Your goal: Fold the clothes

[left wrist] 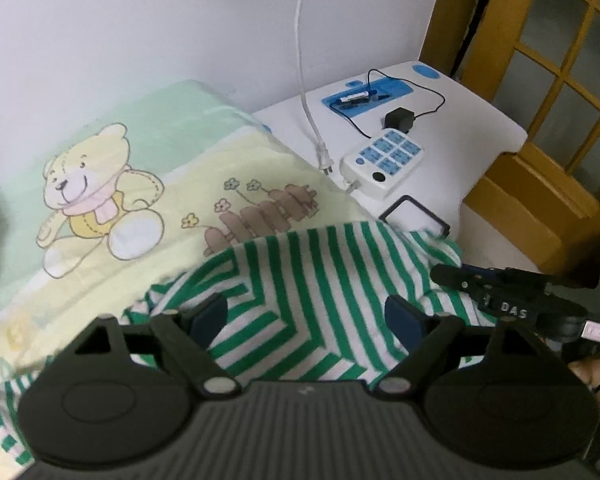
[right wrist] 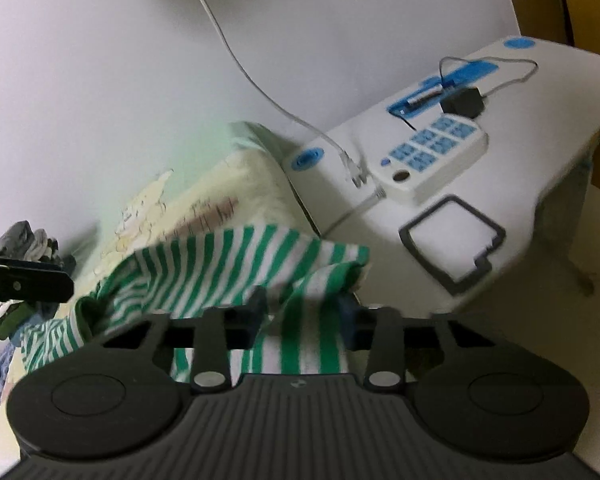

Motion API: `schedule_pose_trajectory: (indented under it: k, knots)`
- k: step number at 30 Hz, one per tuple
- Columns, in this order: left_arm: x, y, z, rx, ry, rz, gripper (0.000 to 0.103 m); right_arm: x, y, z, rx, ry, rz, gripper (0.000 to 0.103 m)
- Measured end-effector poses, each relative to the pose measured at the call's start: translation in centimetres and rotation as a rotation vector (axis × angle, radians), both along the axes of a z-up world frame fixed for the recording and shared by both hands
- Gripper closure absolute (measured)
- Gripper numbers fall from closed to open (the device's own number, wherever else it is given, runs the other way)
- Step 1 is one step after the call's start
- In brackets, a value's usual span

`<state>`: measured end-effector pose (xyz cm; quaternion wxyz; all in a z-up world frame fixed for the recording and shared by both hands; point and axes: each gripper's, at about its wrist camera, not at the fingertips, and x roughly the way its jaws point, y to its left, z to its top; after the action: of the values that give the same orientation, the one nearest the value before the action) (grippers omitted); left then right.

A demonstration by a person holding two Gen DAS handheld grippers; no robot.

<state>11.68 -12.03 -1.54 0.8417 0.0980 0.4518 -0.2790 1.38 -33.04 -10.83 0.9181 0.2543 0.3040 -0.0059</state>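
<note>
My left tool [left wrist: 306, 316] stands wide open over the green-and-white striped knit garment [left wrist: 300, 280], its blue pads [left wrist: 404, 316] on either side of the cloth and not pressing it. My right tool [right wrist: 300, 312] is closed on a bunched fold of the same striped garment [right wrist: 236, 264], with fabric pinched between the fingers; in the left wrist view that tool [left wrist: 508, 288] shows at the garment's right edge, and the white letters "DAS" can be read on its black body. The garment lies crumpled on a pale yellow and green blanket printed with a teddy bear in a pink scarf [left wrist: 100, 200]. Just beyond it is a white counter with blue patches [left wrist: 460, 120], carrying a white power strip with blue sockets [left wrist: 384, 160], a black plug adapter [left wrist: 398, 119] and a black-framed white square [left wrist: 416, 216]. A white cable [left wrist: 300, 60] hangs down the wall to the counter
</note>
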Motion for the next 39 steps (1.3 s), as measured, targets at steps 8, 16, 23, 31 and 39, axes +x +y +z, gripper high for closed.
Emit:
schedule_pose_trajectory:
  k: [8, 16, 23, 31, 39]
  knots:
    - [-0.6, 3.1, 0.7, -0.129, 0.042, 0.056, 0.009, 0.1, 4.6, 3.2, -0.232, -0.132, 0.194, 0.090]
    - [-2.0, 5.8, -1.3, -0.188, 0.098, 0.116, 0.006, -0.6, 12.0, 3.0, -0.540, -0.156, 0.466, 0.090]
    - [-0.8, 3.7, -4.1, -0.309, 0.170, 0.159, 0.006, -1.2, 12.7, 2.6, -0.585, -0.145, 0.502, 0.090]
    - [0.8, 1.2, -6.3, -0.284, 0.254, 0.215, 0.070, -2.9, 14.2, 2.4, -0.734, -0.180, 0.532, 0.090]
    - [-0.7, 2.2, -2.7, -0.261, 0.074, 0.201, 0.100, -4.7, 14.2, 3.6, -0.725, -0.183, 0.455, 0.047]
